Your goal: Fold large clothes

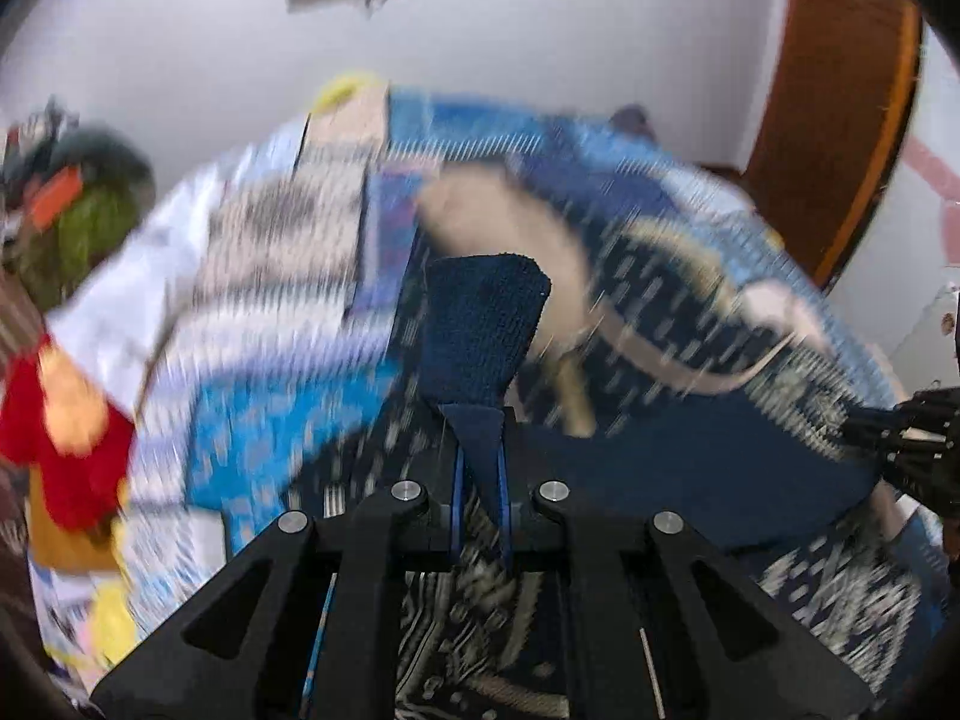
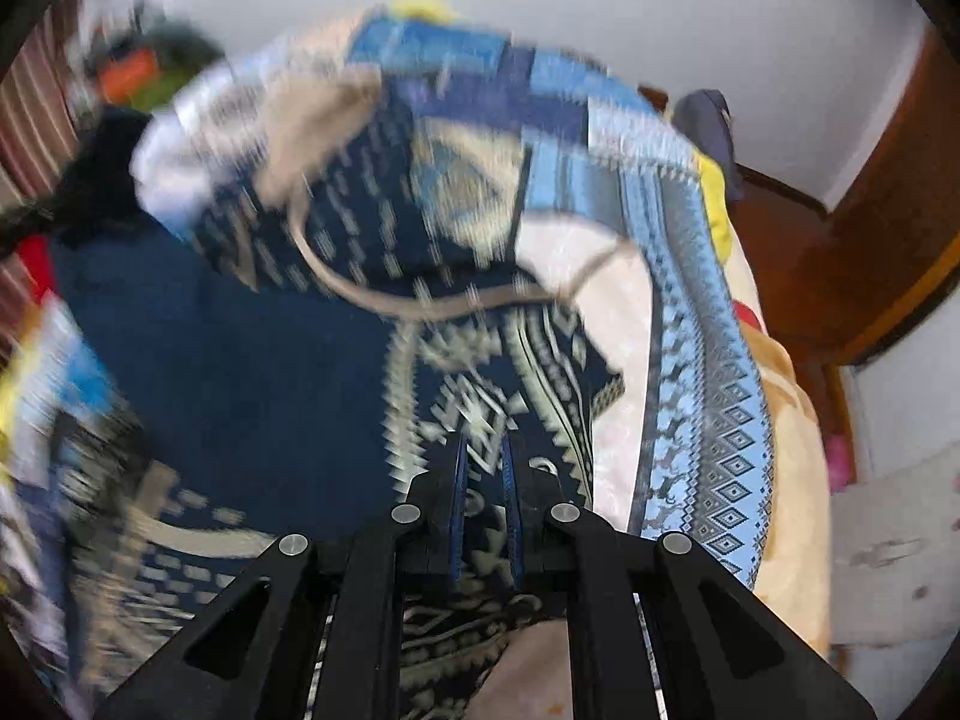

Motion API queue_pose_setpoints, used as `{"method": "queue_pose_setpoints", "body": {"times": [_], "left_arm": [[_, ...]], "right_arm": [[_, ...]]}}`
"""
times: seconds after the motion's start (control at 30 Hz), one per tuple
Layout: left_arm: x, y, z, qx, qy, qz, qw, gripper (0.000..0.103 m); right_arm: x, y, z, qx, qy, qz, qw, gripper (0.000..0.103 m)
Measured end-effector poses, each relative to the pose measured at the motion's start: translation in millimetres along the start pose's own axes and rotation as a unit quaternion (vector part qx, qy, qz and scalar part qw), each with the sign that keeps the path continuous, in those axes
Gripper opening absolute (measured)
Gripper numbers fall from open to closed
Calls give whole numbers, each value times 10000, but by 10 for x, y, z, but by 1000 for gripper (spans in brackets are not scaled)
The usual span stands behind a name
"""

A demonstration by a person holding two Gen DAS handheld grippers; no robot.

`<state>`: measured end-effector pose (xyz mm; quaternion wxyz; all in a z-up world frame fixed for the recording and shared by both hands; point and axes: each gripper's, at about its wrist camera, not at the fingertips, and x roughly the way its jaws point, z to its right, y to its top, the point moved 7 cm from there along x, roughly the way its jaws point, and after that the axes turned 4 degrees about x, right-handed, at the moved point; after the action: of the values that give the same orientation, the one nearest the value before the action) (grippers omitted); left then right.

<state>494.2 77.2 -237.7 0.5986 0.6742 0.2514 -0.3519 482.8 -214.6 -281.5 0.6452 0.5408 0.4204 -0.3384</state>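
A large navy garment (image 1: 690,468) with cream patterns lies spread over a bed; both views are motion-blurred. My left gripper (image 1: 480,468) is shut on a navy edge of it, a fold (image 1: 480,324) sticking up past the fingers. My right gripper (image 2: 485,480) is shut on a patterned part of the same garment (image 2: 240,372), near its right edge. The right gripper's black frame (image 1: 924,444) shows at the far right of the left wrist view. A cream band (image 2: 432,306) curves across the garment.
A blue and white patterned bedspread (image 2: 708,396) covers the bed. A red and yellow cloth (image 1: 60,420) and a green heap (image 1: 84,222) lie at the left. A wooden door frame (image 1: 840,120) and white wall stand behind. A cream blanket (image 2: 792,480) hangs at the bed's right.
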Motion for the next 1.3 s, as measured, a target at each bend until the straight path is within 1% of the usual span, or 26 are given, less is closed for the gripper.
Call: {"method": "queue_pose_setpoints", "body": {"times": [0.07,0.1,0.13,0.17,0.27,0.33,0.43,0.5,0.53,0.6,0.67,0.7,0.73,0.77,0.8,0.83,0.87,0.9,0.93,0.97,1.03,1.13,1.17,1.2,1.27,1.3], "left_arm": [[205,-273,-90,-107,-58,-297,9995,9],[320,-413,-121,-130,-55,-455,9989,9],[410,-544,-135,-146,-48,-582,9982,9],[445,-672,-138,-195,-86,-666,9975,10],[595,-969,-163,-439,-258,-876,9949,11],[635,-1115,-166,-600,-339,-929,9933,13],[633,-1258,-211,-826,-339,-947,9915,18],[608,-1372,-297,-1010,-289,-977,9896,25],[593,-1420,-336,-1103,-316,-995,9884,31],[529,-1502,-419,-1235,-360,-1007,9866,37],[432,-1559,-490,-1217,-222,-1024,9870,38],[392,-1592,-540,-1141,14,-1077,9876,38],[351,-1642,-609,-1045,308,-1154,9873,38],[316,-1689,-671,-1014,528,-1241,9857,38],[289,-1746,-730,-1010,616,-1309,9843,38],[231,-1786,-759,-1051,475,-1302,9848,38],[184,-1804,-778,-1101,434,-1304,9844,38],[111,-1821,-813,-1123,469,-1297,9841,38],[42,-1816,-838,-1069,492,-1264,9850,38],[1,-1794,-851,-1027,478,-1228,9859,39],[-108,-1694,-839,-990,458,-1098,9880,43],[-164,-1398,-718,-992,362,-894,9904,52],[-151,-1334,-684,-981,343,-862,9908,57],[-113,-1249,-627,-961,321,-828,9914,59],[15,-1132,-499,-930,260,-825,9919,66],[114,-1101,-439,-894,265,-865,9919,68]], "right_arm": [[235,-103,-39,-270,-252,-257,9990,8],[314,-143,-52,-389,-355,-238,9983,8],[310,-155,-62,-476,-441,-64,9979,8],[298,-166,-65,-512,-487,-10,9975,8],[281,-180,-62,-607,-618,46,9962,8],[275,-190,-40,-557,-605,70,9966,8],[251,-196,23,-420,-614,108,9972,8],[224,-206,80,-297,-602,126,9977,8],[218,-204,91,-276,-600,119,9977,8],[225,-229,130,-271,-614,100,9977,8],[224,-260,161,-285,-719,109,9969,8],[228,-276,205,-300,-912,112,9953,8],[239,-293,241,-305,-985,87,9946,10],[250,-303,259,-286,-952,73,9950,13],[244,-315,293,-222,-859,99,9960,15],[233,-323,324,-158,-794,106,9967,24],[212,-328,382,-66,-773,106,9969,39],[189,-329,427,4,-799,125,9967,47],[138,-329,487,81,-812,185,9965,61],[102,-327,516,127,-767,240,9967,67],[-13,-312,578,314,-334,329,9984,67],[-119,-233,624,594,175,352,9975,68],[-124,-199,625,642,247,367,9970,68],[-134,-150,622,704,324,389,9962,69],[-107,-83,584,755,374,386,9957,78],[-62,-52,548,760,380,358,9957,80]]}}
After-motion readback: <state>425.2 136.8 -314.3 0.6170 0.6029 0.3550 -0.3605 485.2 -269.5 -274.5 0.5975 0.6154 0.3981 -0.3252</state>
